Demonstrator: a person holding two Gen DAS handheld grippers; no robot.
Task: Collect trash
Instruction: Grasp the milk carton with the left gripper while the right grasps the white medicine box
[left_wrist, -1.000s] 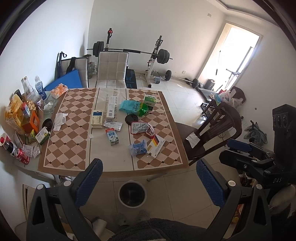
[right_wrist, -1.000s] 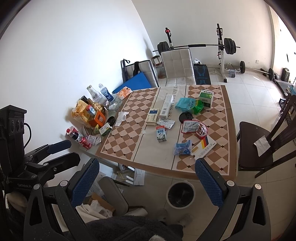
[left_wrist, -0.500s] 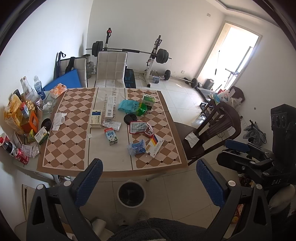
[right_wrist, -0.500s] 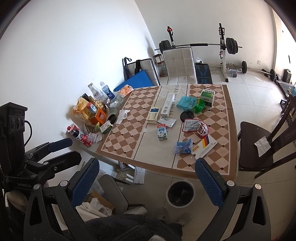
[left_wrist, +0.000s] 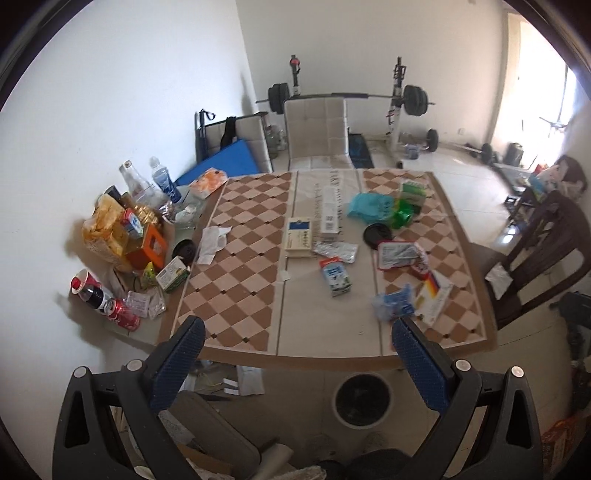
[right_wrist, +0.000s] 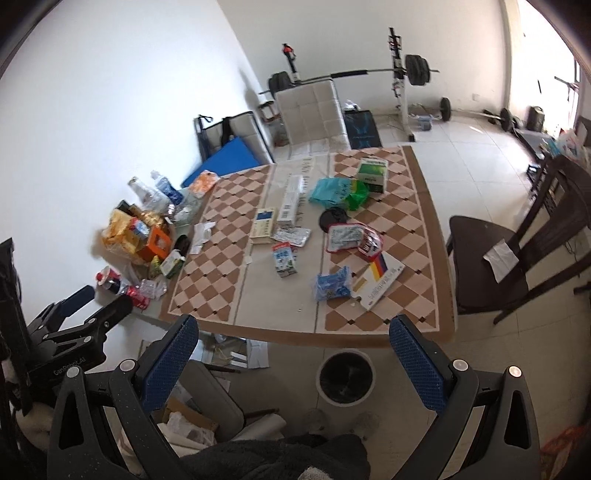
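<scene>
A checkered table (left_wrist: 236, 280) (right_wrist: 413, 229) carries scattered trash: a small milk carton (left_wrist: 336, 277) (right_wrist: 283, 260), a crumpled blue wrapper (left_wrist: 393, 302) (right_wrist: 332, 284), a red-edged packet (left_wrist: 399, 254) (right_wrist: 345, 238), a teal bag (left_wrist: 369, 206) (right_wrist: 328, 190) and flat boxes (left_wrist: 300, 236). A white round bin (left_wrist: 362, 398) (right_wrist: 346, 376) stands on the floor at the table's near edge. My left gripper (left_wrist: 295, 358) and my right gripper (right_wrist: 291, 354) are both open and empty, held above the floor short of the table. The left gripper also shows in the right wrist view (right_wrist: 96, 306).
Snack bags, bottles and cans (left_wrist: 122, 236) crowd a side shelf left of the table. A dark wooden chair (left_wrist: 535, 254) (right_wrist: 517, 258) stands at the right. A white chair (left_wrist: 317, 129) and a barbell rack (left_wrist: 399, 96) are behind. Cardboard and papers (right_wrist: 192, 413) lie on the floor.
Both grippers have moved closer to the table and swung left; the table now fills more of both views. The jaws stay open.
</scene>
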